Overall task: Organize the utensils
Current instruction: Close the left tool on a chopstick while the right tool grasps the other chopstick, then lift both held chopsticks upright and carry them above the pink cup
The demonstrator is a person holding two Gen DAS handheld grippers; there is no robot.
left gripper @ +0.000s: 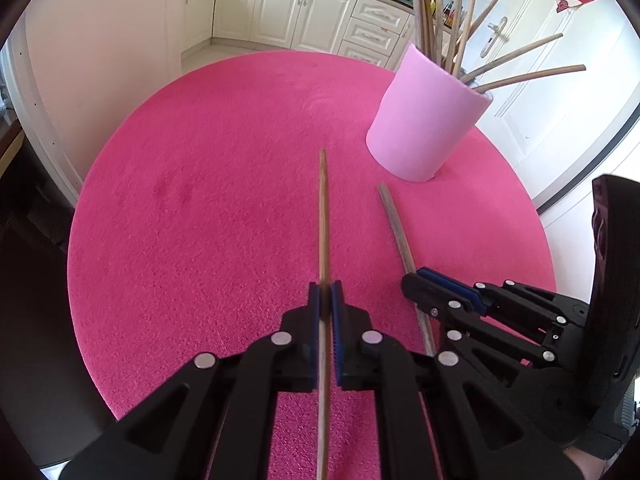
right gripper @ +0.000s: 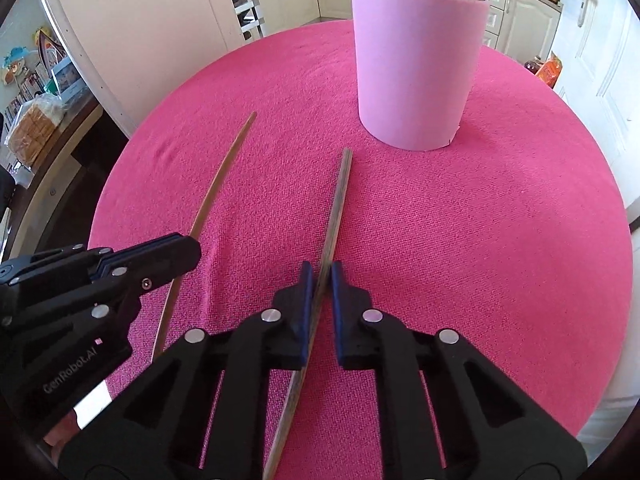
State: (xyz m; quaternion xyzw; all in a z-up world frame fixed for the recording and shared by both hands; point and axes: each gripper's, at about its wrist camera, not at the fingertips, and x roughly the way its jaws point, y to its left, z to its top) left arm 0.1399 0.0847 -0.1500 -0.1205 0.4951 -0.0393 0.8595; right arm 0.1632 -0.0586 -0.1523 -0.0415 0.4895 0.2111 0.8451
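My left gripper (left gripper: 325, 294) is shut on a light wooden chopstick (left gripper: 323, 216) that points forward over the pink table (left gripper: 200, 200). My right gripper (right gripper: 320, 276) is shut on a darker chopstick (right gripper: 338, 208) that points toward the pink cylindrical holder (right gripper: 416, 60). The holder (left gripper: 424, 116) stands upright at the far right of the table with several chopsticks (left gripper: 520, 76) fanning out of its top. The right gripper (left gripper: 436, 288) shows in the left wrist view with the dark chopstick (left gripper: 394, 224). The left gripper (right gripper: 172, 248) shows in the right wrist view with the light chopstick (right gripper: 224, 172).
The round table's edge (left gripper: 92, 184) curves close on the left, with a white wall and dark furniture beyond. Kitchen cabinets (left gripper: 304, 12) stand at the back. A white door (left gripper: 532, 92) is behind the holder. A bread loaf (right gripper: 32, 128) sits on a side shelf.
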